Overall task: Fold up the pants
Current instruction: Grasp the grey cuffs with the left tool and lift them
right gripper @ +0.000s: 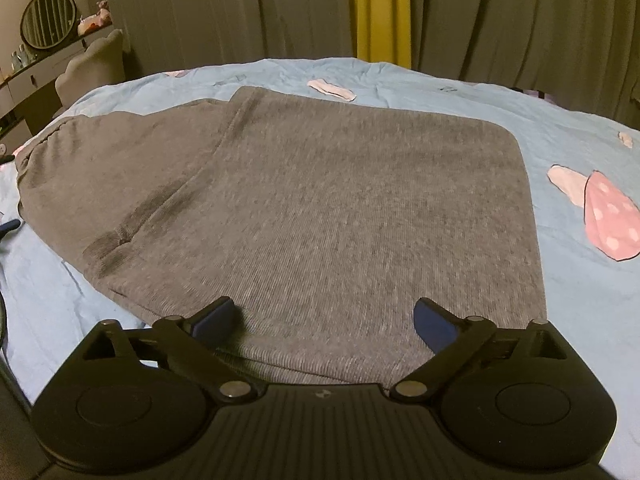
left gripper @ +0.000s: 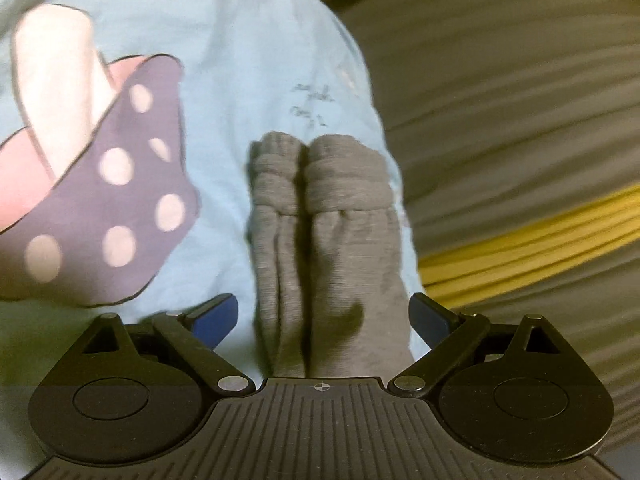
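Observation:
Grey knit pants (right gripper: 320,200) lie folded lengthwise on a light blue bedsheet (right gripper: 580,280). In the right wrist view my right gripper (right gripper: 324,316) is open, its blue fingertips (right gripper: 434,320) spread over the near edge of the wide end. In the left wrist view my left gripper (left gripper: 324,316) is open above the two ribbed leg cuffs (left gripper: 316,176), which lie side by side between the blue fingertips (left gripper: 216,316). Neither gripper holds the cloth.
The sheet carries mushroom prints (left gripper: 108,208) (right gripper: 608,220). Grey curtains (right gripper: 240,12) with a yellow strip (right gripper: 380,12) hang behind the bed. A grey chair (right gripper: 92,64) and a shelf with a round mirror (right gripper: 48,18) stand at far left.

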Demonstrator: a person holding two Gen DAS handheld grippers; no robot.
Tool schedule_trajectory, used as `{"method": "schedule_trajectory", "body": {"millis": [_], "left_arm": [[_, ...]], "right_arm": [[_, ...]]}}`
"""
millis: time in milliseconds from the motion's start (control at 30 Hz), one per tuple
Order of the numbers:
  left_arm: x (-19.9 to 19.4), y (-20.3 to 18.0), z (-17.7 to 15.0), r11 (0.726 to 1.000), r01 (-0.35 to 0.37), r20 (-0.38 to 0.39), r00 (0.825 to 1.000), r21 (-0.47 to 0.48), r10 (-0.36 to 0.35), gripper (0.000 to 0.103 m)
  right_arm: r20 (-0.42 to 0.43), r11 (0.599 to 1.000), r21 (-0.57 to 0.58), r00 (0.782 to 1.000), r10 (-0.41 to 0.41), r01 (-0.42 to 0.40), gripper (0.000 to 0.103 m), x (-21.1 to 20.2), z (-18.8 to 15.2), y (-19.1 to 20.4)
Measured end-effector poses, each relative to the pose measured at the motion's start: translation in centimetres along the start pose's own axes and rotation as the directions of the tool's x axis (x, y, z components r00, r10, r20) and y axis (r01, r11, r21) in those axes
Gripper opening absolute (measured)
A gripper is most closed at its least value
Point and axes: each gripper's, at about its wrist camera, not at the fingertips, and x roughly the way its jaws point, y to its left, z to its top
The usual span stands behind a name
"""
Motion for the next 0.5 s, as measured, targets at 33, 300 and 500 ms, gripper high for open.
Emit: {"method": "schedule_trajectory", "body": {"millis": [33,300,500], "left_arm": [[0.2,0.1,0.2,1.000,0.004,-0.002,1.000,0.009,-0.004,0.097],[3.3,-1.4,1.0,0.996,0.025,-0.040,0.999,0.084,-0.022,0.097],[4.1,-3.0,1.2,0.990,0.047,-0.014,0.999,0.131,-0.046,0.065]], "right_arm": [[-0.001,1.000,-0.001,1.000,-0.001,0.001,0.098,0.1,0.0,0.0],[0.000,1.000,-0.006,1.000,-0.010,0.010,0.099,0.4,0.1,0.2],[0.004,1.000,-0.006,1.000,-0.012,0.012,0.099,0.5,0.1,0.2]]}}
